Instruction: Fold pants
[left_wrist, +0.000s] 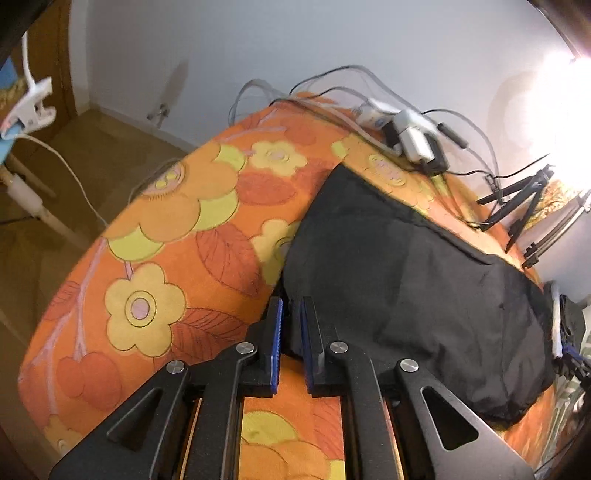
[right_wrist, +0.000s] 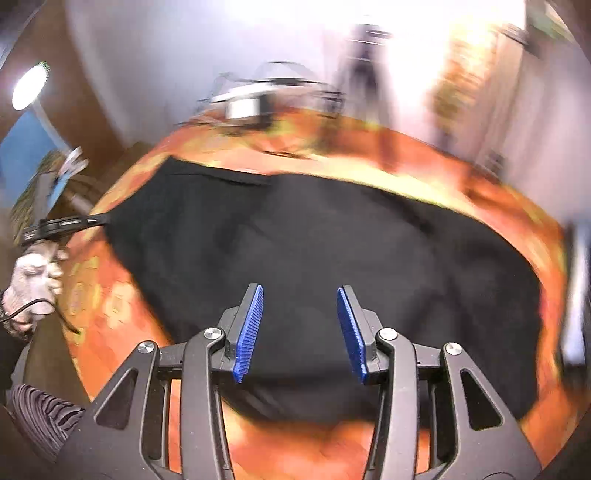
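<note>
The black fabric pants (left_wrist: 417, 295) lie folded flat on the round table covered with an orange cloth printed with yellow flowers and red leaves (left_wrist: 159, 229). In the left wrist view they fill the cloth from about 12 o'clock round to 4 o'clock; in the blurred right wrist view they spread across the centre (right_wrist: 314, 258).

The left gripper (left_wrist: 291, 332), black with blue ribbed pads, sits at the pants' near left corner with its jaws almost together; a narrow slit shows between the pads and dark cloth lies in it, but whether the pads press on it I cannot tell. The right gripper (right_wrist: 299, 332) hangs above the pants' near edge, jaws spread apart with nothing between the blue pads.

No containers show, and no writing can be read.

At the table's far rim, toward 1 o'clock in the left view, lies a tangle of grey and black cables (left_wrist: 332, 92) with white and black power adapters (left_wrist: 413, 140). At 3 o'clock stand the black legs of a tripod (left_wrist: 524, 206) beneath a glaring lamp (left_wrist: 569, 85). At 10 o'clock a white clamp (left_wrist: 29, 107) trails a white cord over the brown floor.

In the right view, at 9 o'clock, a gloved hand (right_wrist: 35, 284) holds the left gripper's body at the table edge, and a round white lamp (right_wrist: 29, 86) glows at 10 o'clock
</note>
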